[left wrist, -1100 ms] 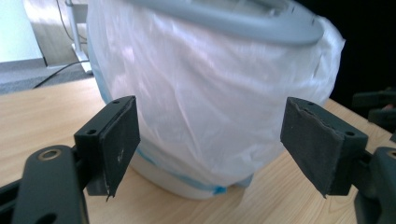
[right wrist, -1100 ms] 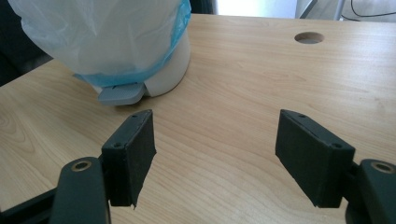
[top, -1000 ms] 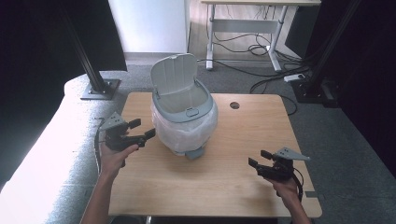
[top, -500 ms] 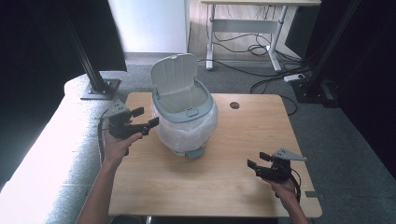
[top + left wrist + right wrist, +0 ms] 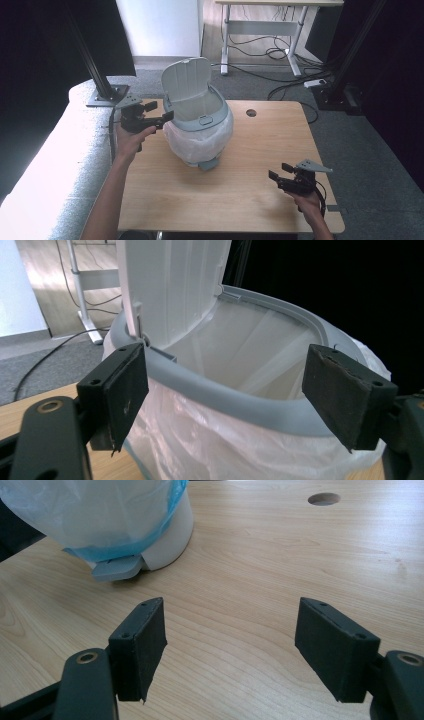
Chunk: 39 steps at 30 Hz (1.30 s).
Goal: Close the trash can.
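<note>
A white pedal bin [image 5: 200, 135] stands mid-table, its grey lid [image 5: 186, 80] swung up and a white plastic bag [image 5: 200, 450] lining it and folded over the grey rim [image 5: 280, 315]. My left gripper [image 5: 161, 111] is open at the bin's left side, level with the rim. In the left gripper view the jaws [image 5: 235, 390] stand wide apart with the near rim between them, touching nothing. My right gripper [image 5: 280, 171] hovers open and empty, low over the table's front right. Its view shows the grey pedal [image 5: 116, 568] ahead to the left.
The wooden table [image 5: 260, 145] has a cable hole [image 5: 251, 113] at the back right. A grey padded bench [image 5: 60, 150] runs along its left side. Black stand posts [image 5: 92, 65], floor cables and a second desk [image 5: 260, 20] lie beyond.
My left gripper has risen and moved right, from beside the bin's body up to its rim. The right gripper has barely shifted.
</note>
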Tool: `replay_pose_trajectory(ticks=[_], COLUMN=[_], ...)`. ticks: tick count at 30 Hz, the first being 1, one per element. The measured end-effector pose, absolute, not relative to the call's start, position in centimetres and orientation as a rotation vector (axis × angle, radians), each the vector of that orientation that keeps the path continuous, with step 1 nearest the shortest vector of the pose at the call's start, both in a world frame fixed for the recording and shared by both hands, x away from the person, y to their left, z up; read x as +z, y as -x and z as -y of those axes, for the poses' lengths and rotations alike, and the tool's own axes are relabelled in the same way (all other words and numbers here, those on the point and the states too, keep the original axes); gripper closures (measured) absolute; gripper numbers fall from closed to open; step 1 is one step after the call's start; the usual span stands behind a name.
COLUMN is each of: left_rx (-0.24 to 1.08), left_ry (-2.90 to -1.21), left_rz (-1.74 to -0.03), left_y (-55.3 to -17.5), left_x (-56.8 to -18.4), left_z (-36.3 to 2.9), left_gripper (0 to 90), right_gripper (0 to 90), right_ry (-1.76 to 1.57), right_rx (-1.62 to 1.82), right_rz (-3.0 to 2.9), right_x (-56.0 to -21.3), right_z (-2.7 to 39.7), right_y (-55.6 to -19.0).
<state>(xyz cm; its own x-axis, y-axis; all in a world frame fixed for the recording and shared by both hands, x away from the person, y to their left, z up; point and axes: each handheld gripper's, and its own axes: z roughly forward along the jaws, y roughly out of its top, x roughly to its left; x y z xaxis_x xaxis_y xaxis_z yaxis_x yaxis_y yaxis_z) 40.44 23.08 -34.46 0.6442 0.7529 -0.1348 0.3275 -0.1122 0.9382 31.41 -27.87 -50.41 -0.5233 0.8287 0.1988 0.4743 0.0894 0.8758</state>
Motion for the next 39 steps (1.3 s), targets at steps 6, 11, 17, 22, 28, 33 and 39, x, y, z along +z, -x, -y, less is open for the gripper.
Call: replay_pose_trajectory(ticks=[6,11,17,22,28,33,39], left_rx=[0.463,0.458,0.452,0.463,0.467,0.461,0.457], left_ry=[-1.712,-1.713,-1.708,-1.718,-1.72,-1.723,-1.715], left_rz=[-0.884,-0.879,-0.884,-0.886,-0.869,-0.849,-0.841], left_y=[-41.4,-41.9,-43.0,-44.4,-46.0,-46.8,-46.5], left_x=[-33.9,-33.5,-33.0,-32.6,-32.3,-31.8,-31.8], left_z=[-22.7,-22.6,-22.7,-22.4,-21.9,-21.3,-21.0], left_gripper=[18.5,18.2,18.2,18.2,17.7,17.8,16.8], right_gripper=[27.9,27.9,27.9,28.0,28.1,28.1,28.1], right_ry=[-1.299,-1.311,-1.317,-1.324,-1.333,-1.336,-1.337], right_rx=[1.399,1.399,1.406,1.408,1.407,1.4,1.391], right_rz=[-2.021,-2.016,-2.023,-2.019,-2.016,-2.019,-2.024], right_x=[-50.6,-50.7,-50.8,-50.8,-50.9,-51.0,-51.1], right_z=[28.2,28.3,28.3,28.4,28.6,28.5,28.4], right_y=[-31.5,-31.5,-31.5,-31.6,-31.7,-31.8,-31.7])
